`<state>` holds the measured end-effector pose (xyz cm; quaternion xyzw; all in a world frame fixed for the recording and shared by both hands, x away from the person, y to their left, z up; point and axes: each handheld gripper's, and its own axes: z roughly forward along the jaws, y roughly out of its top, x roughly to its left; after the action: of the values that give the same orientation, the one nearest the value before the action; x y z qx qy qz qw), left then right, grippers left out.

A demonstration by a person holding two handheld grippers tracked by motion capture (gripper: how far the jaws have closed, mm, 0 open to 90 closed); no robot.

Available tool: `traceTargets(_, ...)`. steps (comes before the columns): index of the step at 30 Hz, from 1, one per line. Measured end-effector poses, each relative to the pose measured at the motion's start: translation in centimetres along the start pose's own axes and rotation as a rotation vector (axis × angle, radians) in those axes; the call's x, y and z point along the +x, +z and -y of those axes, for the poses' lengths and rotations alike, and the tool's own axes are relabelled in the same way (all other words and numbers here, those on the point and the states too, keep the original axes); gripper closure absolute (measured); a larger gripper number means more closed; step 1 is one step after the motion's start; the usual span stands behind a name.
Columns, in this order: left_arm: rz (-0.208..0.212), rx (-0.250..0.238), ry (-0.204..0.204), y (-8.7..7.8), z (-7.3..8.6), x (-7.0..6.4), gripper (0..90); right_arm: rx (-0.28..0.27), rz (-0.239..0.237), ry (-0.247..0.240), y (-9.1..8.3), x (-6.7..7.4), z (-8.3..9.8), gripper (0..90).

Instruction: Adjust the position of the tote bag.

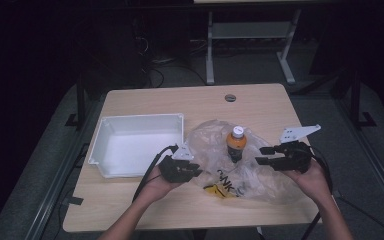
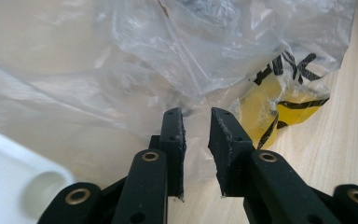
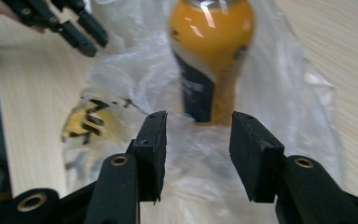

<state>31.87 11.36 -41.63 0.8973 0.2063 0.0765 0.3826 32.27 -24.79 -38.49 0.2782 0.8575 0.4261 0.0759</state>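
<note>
Found the orange bottle point(image 1: 236, 142) upright on the crumpled clear bag point(image 1: 262, 177), with the white tray point(image 1: 140, 118) well to the bottle's left on the desk point(image 1: 180, 100). Could not tell whether the film wrapped round the bottle or merely lay under it.

Judged the step in hand as a two-handed one: pinning the bag while taking hold of the bottle. Best done, probably, by closing on the bottle's body below the shoulder, squarely across its width, without trapping loose film between pad and label. Called also for a firm bite on the bag's edge left of the bottle, low to the desk, so the film stayed put instead of dragging the bottle over. Risked a tip-over otherwise, given the tall narrow shape on slippery plastic.

Saw the left tool point(image 1: 194, 169) just left of the bottle at the bag's rim, jaws a narrow gap apart, pinching nothing, tips right at the film. Cradled from beneath by the left hand point(image 1: 155, 187), palm up, forearm angled in towards the bottle.

Saw the right tool point(image 1: 261, 155) near the bottle's right, jaws spread wide, aimed level at its lower half, clear of it. Gripped from below by the right hand point(image 1: 312, 180), wrist bent inward.
</note>
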Motion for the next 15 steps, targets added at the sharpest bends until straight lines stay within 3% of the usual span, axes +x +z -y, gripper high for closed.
traceTargets(6,0.031,-0.045,-0.014,-0.8,-1.3,0.1,67.4,0.014,-0.05,-0.036,1.4,1.6,0.0,55.1)
traceTargets(15,0.079,-0.066,0.007,0.9,-3.2,-0.8,48.5,0.076,-0.111,-0.049,4.4,2.7,0.9,56.7)
